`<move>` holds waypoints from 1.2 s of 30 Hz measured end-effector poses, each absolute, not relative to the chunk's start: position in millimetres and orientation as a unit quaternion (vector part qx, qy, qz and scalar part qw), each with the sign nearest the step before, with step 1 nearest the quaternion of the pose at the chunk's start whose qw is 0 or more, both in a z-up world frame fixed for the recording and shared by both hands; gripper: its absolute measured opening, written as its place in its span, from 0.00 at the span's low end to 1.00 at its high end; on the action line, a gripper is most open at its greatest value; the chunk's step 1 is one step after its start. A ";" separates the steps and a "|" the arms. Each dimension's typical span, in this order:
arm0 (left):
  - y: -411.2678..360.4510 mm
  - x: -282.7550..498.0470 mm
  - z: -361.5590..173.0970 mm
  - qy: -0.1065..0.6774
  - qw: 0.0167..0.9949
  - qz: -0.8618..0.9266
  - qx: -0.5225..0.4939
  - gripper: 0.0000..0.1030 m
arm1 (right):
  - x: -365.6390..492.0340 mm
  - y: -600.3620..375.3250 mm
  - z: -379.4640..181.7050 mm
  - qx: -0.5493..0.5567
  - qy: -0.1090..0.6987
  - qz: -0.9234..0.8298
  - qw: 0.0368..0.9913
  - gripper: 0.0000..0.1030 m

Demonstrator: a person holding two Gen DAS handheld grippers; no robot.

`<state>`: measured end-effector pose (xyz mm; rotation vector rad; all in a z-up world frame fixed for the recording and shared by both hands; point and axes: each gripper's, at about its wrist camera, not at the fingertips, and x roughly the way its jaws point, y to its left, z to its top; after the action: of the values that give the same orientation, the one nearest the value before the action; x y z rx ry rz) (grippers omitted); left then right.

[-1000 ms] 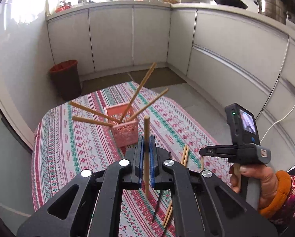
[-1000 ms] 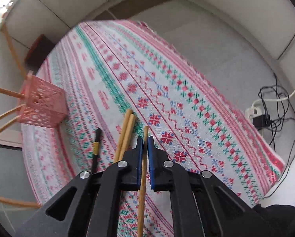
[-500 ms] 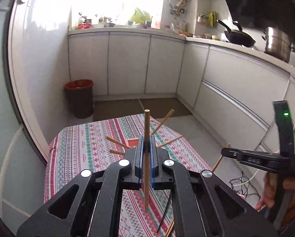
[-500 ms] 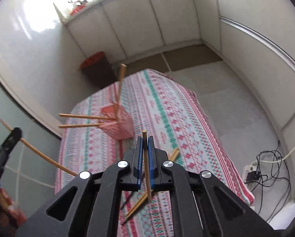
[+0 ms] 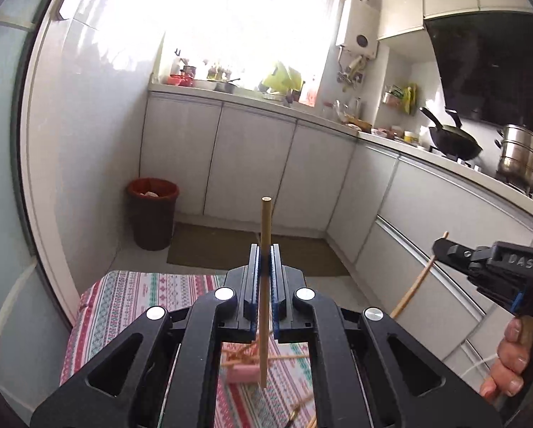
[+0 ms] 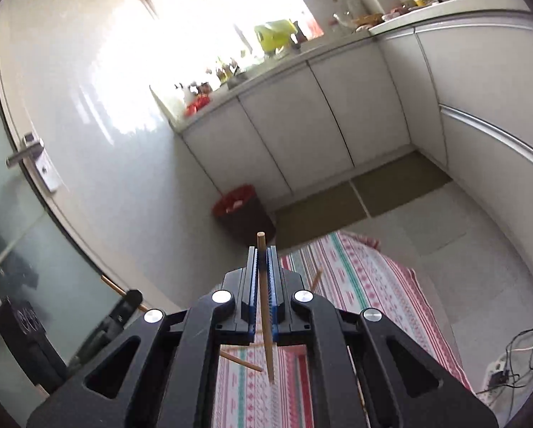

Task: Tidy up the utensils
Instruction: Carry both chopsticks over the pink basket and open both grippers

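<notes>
Daylight pours through the blown-out white window [image 5: 238, 18] at the far end, washing out the panes and casting glare across the glossy white wall [image 5: 99, 114] on the left. The pale cabinet doors [image 5: 252, 167] stay evenly lit. Fisheye bending curves every edge, with dark corners. The nearby patterned tablecloth [image 6: 366, 285] looks slightly soft.

The only readable lettering is "DAS", raised in black on the body of the right claw [image 5: 441, 248], well right of the left claw in the left wrist view. Jars and packets on the far counter carry labels too small to read.
</notes>
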<state>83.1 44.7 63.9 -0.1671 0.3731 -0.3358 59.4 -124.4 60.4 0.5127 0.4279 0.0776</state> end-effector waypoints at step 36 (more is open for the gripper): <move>55.2 138.7 41.9 0.193 0.970 -0.085 -0.124 0.35 | 156.2 -101.8 7.8 0.207 0.222 -0.038 0.952 0.05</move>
<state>138.7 55.2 41.9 -0.2496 0.3898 -0.1719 156.2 -101.8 7.8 0.4199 0.4502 -0.0774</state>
